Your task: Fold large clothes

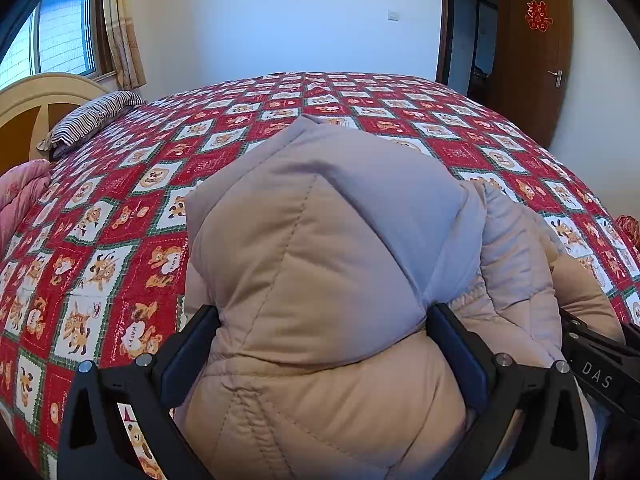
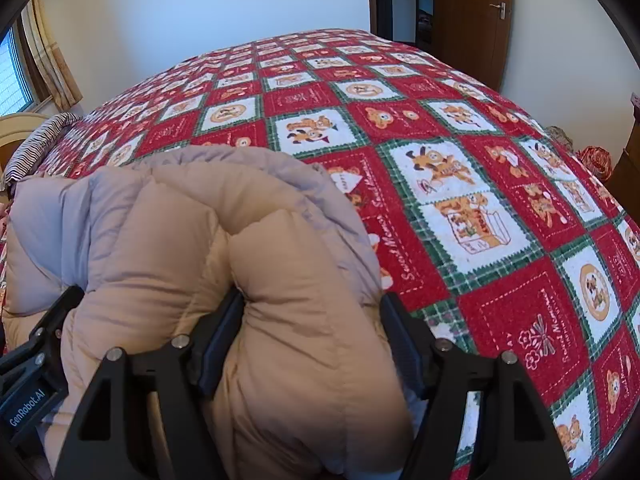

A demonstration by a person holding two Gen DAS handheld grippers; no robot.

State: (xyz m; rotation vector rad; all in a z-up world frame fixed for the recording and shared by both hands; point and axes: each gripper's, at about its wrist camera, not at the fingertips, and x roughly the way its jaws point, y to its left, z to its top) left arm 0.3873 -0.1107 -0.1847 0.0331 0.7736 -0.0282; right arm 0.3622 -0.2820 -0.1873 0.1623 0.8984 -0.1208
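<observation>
A puffy beige quilted jacket (image 1: pixel 320 280) with a pale grey lining lies bunched on the near side of the bed. My left gripper (image 1: pixel 324 344) is shut on a thick fold of the jacket, one finger on each side. My right gripper (image 2: pixel 312 336) is shut on another thick fold of the same jacket (image 2: pixel 288 304). The right gripper's body shows at the right edge of the left wrist view (image 1: pixel 600 364), and the left gripper's body at the left edge of the right wrist view (image 2: pixel 36 356). Both grippers are close together, side by side. The jacket's lower parts are hidden beneath the grippers.
The bed is covered by a red, white and green cartoon quilt (image 1: pixel 120 208) (image 2: pixel 480 200). A striped pillow (image 1: pixel 92 120) and a cream headboard (image 1: pixel 36 104) are at the far left. A pink blanket (image 1: pixel 20 192) lies at the left edge. A brown door (image 1: pixel 536 60) stands at the right.
</observation>
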